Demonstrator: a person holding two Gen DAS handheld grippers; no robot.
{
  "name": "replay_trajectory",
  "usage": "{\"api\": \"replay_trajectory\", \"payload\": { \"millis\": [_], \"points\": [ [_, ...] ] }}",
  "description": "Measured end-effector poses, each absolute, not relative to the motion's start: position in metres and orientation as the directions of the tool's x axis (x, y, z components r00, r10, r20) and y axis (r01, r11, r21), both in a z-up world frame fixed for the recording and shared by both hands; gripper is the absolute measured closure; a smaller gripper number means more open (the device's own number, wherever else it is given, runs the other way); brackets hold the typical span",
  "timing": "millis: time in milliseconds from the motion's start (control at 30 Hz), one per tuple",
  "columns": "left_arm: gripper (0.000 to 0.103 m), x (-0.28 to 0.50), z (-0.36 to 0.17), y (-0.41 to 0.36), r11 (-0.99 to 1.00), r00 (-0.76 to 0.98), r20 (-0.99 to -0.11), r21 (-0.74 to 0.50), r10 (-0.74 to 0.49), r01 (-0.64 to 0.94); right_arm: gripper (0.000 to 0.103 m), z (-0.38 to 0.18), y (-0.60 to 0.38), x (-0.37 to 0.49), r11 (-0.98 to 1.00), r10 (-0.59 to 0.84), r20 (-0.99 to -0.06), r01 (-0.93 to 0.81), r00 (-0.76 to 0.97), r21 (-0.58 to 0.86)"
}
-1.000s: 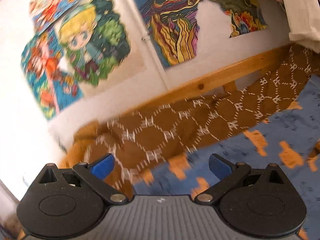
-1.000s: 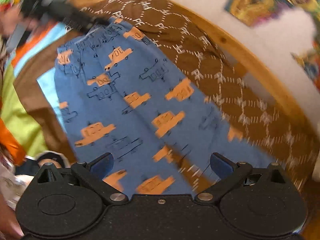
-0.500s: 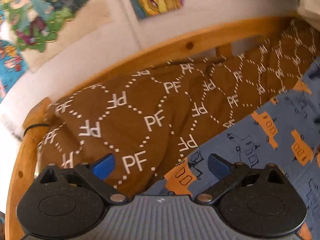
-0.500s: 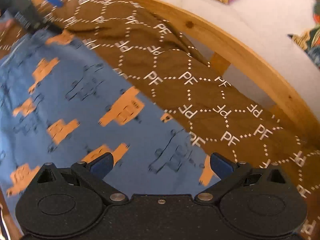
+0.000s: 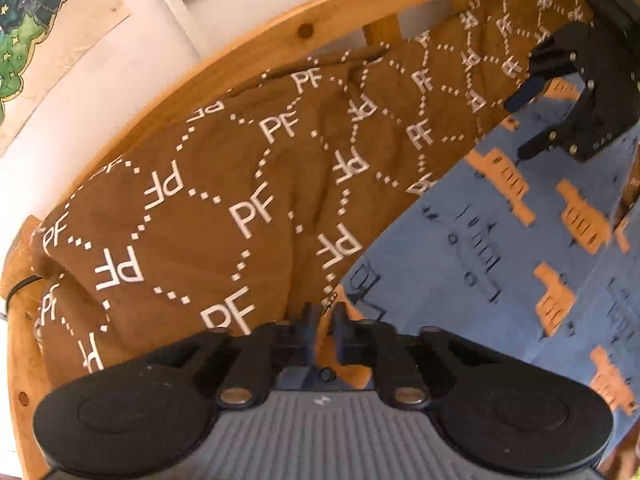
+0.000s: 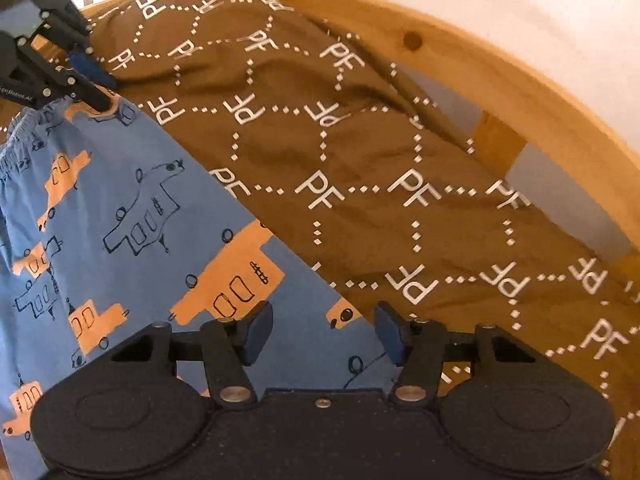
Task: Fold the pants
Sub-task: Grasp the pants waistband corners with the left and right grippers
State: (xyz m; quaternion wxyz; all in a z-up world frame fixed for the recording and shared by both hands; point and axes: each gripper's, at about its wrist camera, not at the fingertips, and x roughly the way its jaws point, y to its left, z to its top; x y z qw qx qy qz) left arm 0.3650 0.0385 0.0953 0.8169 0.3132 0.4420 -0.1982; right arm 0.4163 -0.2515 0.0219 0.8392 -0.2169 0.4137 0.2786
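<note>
Blue pants (image 5: 472, 264) printed with orange and outlined cars lie flat on a brown bedcover (image 5: 224, 200). My left gripper (image 5: 323, 322) is shut on the corner of the pants at their waistband end. My right gripper (image 6: 324, 334) is open, its pads straddling the pants (image 6: 132, 216) edge at the far end. The right gripper also shows in the left wrist view (image 5: 532, 128) at the upper right. The left gripper shows in the right wrist view (image 6: 90, 84) at the upper left, by the gathered waistband (image 6: 24, 132).
The brown bedcover (image 6: 360, 152) with white "PF" letters covers the bed. A curved wooden bed rail (image 5: 248, 60) runs along the far side and also shows in the right wrist view (image 6: 520, 92). Posters (image 5: 36, 20) hang on the white wall behind.
Both grippers have come down to the pants' edge. My left gripper has shut on the pants' corner. My right gripper has narrowed but stays open.
</note>
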Motion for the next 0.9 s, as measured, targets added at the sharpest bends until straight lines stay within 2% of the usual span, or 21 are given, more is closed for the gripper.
{"api": "replay_trajectory", "payload": {
  "millis": [67, 133, 200, 300, 567, 700, 900],
  "points": [
    [0.102, 0.363, 0.095, 0.037, 0.726, 0.550, -0.834, 0.357, -0.036, 0.588, 0.046, 0.015, -0.252, 0.422, 0.751, 0.284, -0.837, -0.651, 0.468, -0.109],
    [0.102, 0.359, 0.096, 0.036, 0.722, 0.574, -0.818, 0.383, -0.024, 0.576, 0.057, 0.009, -0.251, 0.425, 0.748, 0.281, -0.851, -0.657, 0.445, -0.096],
    [0.103, 0.354, 0.099, 0.032, 0.710, 0.612, -0.791, 0.424, -0.013, 0.562, 0.085, 0.007, -0.250, 0.423, 0.748, 0.278, -0.846, -0.655, 0.454, -0.106],
    [0.103, 0.344, 0.107, 0.027, 0.700, 0.666, -0.746, 0.471, -0.008, 0.537, 0.101, 0.007, -0.246, 0.416, 0.735, 0.255, -0.838, -0.660, 0.482, -0.155],
    [0.103, 0.346, 0.131, 0.029, 0.744, 0.770, -0.637, 0.528, 0.029, 0.410, 0.102, 0.037, -0.242, 0.412, 0.762, 0.223, -0.735, -0.585, 0.640, -0.278],
    [0.103, 0.364, 0.132, 0.034, 0.784, 0.774, -0.630, 0.513, 0.066, 0.351, 0.102, 0.054, -0.240, 0.425, 0.799, 0.204, -0.654, -0.510, 0.728, -0.319],
    [0.103, 0.385, 0.110, 0.042, 0.809, 0.747, -0.657, 0.492, 0.103, 0.321, 0.102, 0.031, -0.215, 0.456, 0.795, 0.146, -0.688, -0.499, 0.711, -0.347]
  ]
}}
